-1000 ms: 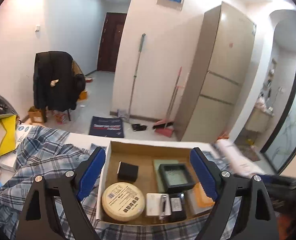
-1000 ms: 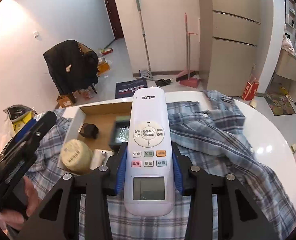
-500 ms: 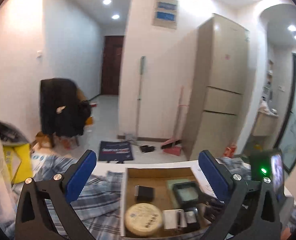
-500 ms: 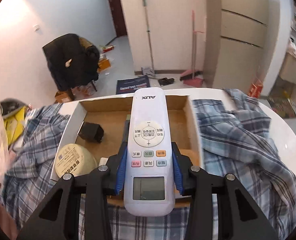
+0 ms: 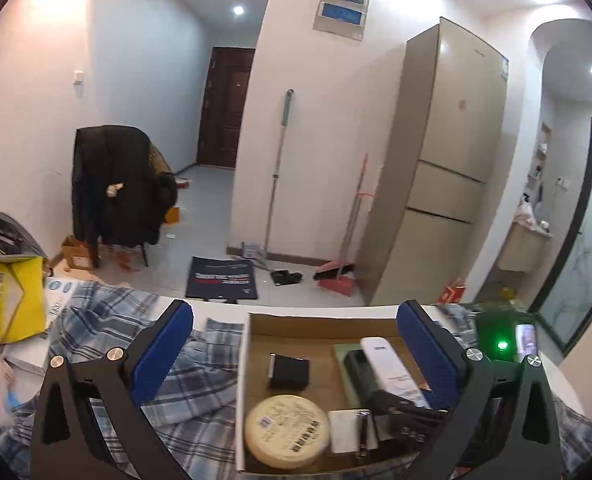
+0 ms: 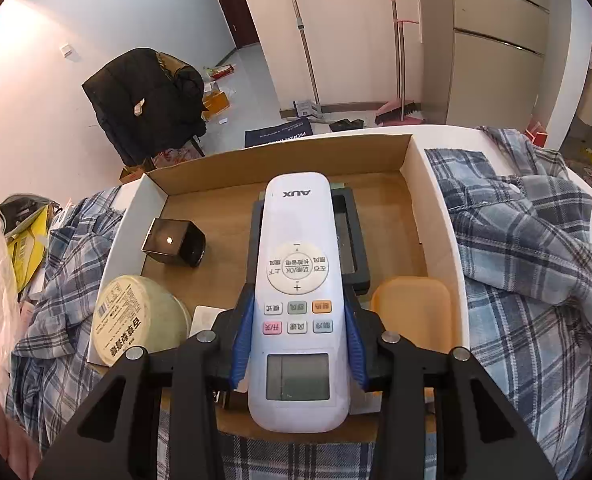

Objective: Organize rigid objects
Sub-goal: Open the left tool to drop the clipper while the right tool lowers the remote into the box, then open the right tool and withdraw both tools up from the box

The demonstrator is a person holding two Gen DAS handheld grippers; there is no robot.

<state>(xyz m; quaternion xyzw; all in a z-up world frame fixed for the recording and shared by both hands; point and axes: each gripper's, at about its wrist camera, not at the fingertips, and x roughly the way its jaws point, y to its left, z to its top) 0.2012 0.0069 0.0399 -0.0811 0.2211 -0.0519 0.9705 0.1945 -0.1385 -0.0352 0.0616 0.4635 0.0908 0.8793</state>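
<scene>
Over the cardboard box (image 6: 411, 160), the right gripper (image 6: 297, 344) squeezes a long white remote (image 6: 296, 300) with coloured buttons; the left gripper (image 5: 296, 354) gapes wide, empty.

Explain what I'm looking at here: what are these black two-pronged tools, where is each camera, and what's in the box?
No robot: a person holds a two-finger gripper in each hand, each with a fisheye camera looking along its fingers. In the left wrist view, the left gripper is wide open and empty above the checked cloth. In the right wrist view, the right gripper is shut on a white remote, over a cardboard box. The box holds a round tin, a small black cube, a dark tray and an orange case. The box rests on a white table.
</scene>
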